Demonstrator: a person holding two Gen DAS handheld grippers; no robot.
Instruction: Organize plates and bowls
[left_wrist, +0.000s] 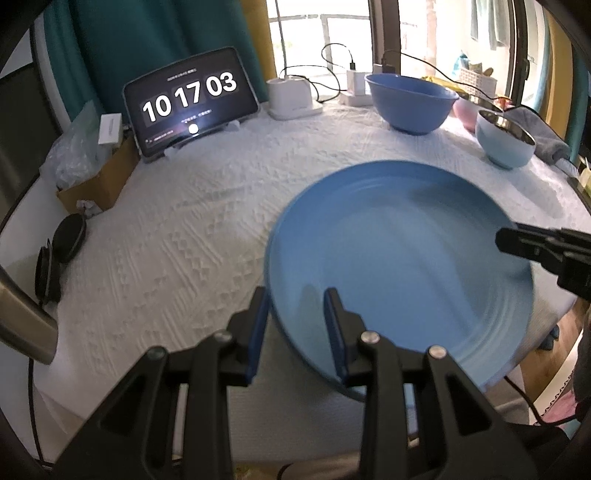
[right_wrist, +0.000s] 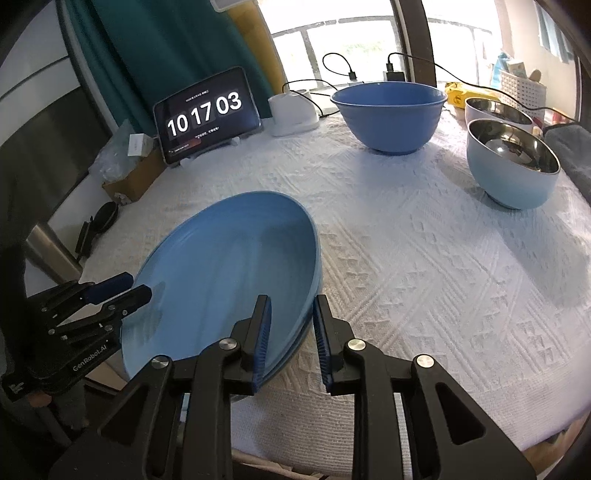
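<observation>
Straddling the blue plate (left_wrist: 399, 258) rim, both grippers' jaws gape — tablet (right_wrist: 208, 114) reads "10 17 03".

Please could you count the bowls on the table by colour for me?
Blue bowl: 1
Light blue bowl: 1
Pink bowl: 1
Total: 3 bowls
</observation>
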